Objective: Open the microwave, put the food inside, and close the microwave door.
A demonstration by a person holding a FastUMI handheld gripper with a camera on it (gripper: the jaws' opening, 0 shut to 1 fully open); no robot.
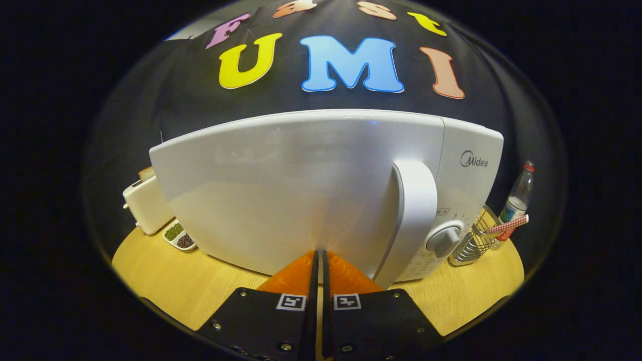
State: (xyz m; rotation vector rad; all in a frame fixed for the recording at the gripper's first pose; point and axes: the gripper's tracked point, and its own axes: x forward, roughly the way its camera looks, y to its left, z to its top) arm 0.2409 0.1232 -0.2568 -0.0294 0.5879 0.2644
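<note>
White microwave (301,190): 1, door shut | gripper (321,253): closed, tips at door

I counted one microwave (301,190) ahead of my fingertips, and it carried one door handle (411,220) and one round knob (444,240). To one side of it stood one toaster (145,205) and one small dish (179,236) split into two compartments. To the other side I counted one wire rack (471,245) and one bottle (516,200). All sat on one wooden table (190,286). My own gripper (321,252) made one, its two fingers pressed together with nothing between them.
</note>
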